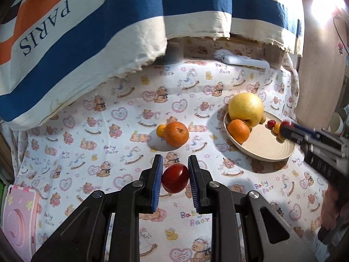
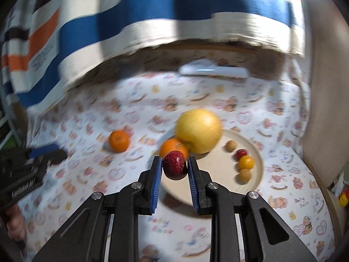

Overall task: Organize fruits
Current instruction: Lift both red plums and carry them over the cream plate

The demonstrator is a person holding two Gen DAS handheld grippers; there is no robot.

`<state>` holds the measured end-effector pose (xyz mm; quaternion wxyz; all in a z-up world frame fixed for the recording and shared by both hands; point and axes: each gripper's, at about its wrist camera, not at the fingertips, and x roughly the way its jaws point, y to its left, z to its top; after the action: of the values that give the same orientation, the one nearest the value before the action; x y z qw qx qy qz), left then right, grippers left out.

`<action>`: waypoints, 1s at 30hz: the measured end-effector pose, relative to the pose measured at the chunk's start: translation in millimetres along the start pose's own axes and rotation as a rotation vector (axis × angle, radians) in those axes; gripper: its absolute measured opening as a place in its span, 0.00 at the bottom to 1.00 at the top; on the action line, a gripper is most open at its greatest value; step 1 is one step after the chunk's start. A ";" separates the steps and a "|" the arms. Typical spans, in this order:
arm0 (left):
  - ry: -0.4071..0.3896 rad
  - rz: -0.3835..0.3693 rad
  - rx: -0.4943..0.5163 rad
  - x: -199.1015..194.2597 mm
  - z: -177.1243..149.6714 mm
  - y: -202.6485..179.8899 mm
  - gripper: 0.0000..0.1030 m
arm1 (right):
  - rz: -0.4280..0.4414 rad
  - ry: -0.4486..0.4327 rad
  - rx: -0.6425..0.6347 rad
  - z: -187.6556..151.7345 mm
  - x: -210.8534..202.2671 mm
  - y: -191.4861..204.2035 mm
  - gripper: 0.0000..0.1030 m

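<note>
The right gripper (image 2: 175,167), clamped on a strawberry (image 2: 174,164), hangs at the near rim of the plate (image 2: 257,174), while the left gripper (image 1: 175,175), clamped on a red tomato (image 1: 175,181), has the plate (image 1: 261,152) well off to its right

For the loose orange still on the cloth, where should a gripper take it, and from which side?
Grip the orange across its widest middle, coming from the near side or from above. It is round, so only the widest part gives the pads a steady hold. A small yellow fruit touches its left flank, so probably place the fingers front and back rather than left and right.
</note>
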<state>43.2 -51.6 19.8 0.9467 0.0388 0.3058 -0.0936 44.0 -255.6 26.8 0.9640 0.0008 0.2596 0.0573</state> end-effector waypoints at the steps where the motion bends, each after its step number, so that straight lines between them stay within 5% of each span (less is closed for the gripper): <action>1: -0.001 0.004 0.007 1.0 -0.7 -2.4 0.22 | 0.001 0.005 0.006 1.6 1.7 -3.7 0.24; 12: -0.012 -0.020 0.027 5.2 19.3 -46.5 0.22 | 0.026 0.056 0.119 11.7 5.0 -57.2 0.24; 16: 0.024 -0.082 0.037 19.5 33.5 -74.4 0.22 | 0.032 0.173 0.186 9.3 20.7 -81.0 0.24; 23: 0.029 -0.163 0.040 50.9 45.5 -118.1 0.22 | 0.041 0.209 0.241 5.2 32.5 -104.4 0.24; 30: 0.064 -0.156 0.050 89.6 32.6 -128.2 0.22 | -0.024 0.239 0.242 1.9 45.3 -112.9 0.24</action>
<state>107.4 -195.1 -8.4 0.9250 0.0412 0.3356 -0.1734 96.2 -362.7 2.3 0.9198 0.1067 0.3775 0.0137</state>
